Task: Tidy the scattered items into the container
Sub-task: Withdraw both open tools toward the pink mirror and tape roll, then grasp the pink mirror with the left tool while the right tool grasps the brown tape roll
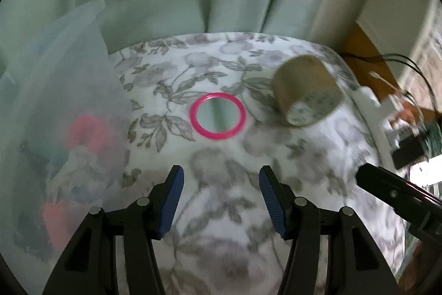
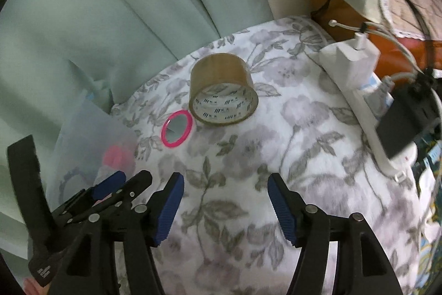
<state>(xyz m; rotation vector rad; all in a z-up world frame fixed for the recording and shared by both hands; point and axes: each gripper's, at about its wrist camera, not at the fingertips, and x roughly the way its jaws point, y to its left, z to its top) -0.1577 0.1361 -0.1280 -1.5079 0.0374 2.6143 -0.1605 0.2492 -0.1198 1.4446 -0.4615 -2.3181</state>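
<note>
While both grippers hang over the floral blanket (image 2: pixel 276 156) with nothing in them, the step in hand looks like the approach to the next pick. Two loose items remain: a pink-rimmed round mirror (image 1: pixel 217 115) lying flat mid-blanket, and a roll of brown packing tape (image 2: pixel 222 89) on its side just right of and slightly beyond it, apparently touching or nearly so in the right wrist view. The container, a translucent plastic bin (image 1: pixel 63 112), sits at the left edge of the blanket and already holds pink and pale items; blur through its wall makes them hard to name. Left gripper (image 1: pixel 221 201) is released, jaws roughly half spread, blue pads empty and clear of the blanket, aimed at the mirror ahead. Right gripper (image 2: pixel 225 208) is also released, jaws a bit wider, empty, lined up nearer the tape; its tip shows in the left wrist view at the right edge. My read: left takes the mirror, right takes the tape. The mirror is thin and flat on soft fabric, so the pads need to press down astride the rim and pinch its edge. The tape needs a wider spread across its width, or one finger through the core. A power strip (image 2: pixel 381 140) with plugs and cables sits on the right, clear of both paths.
</note>
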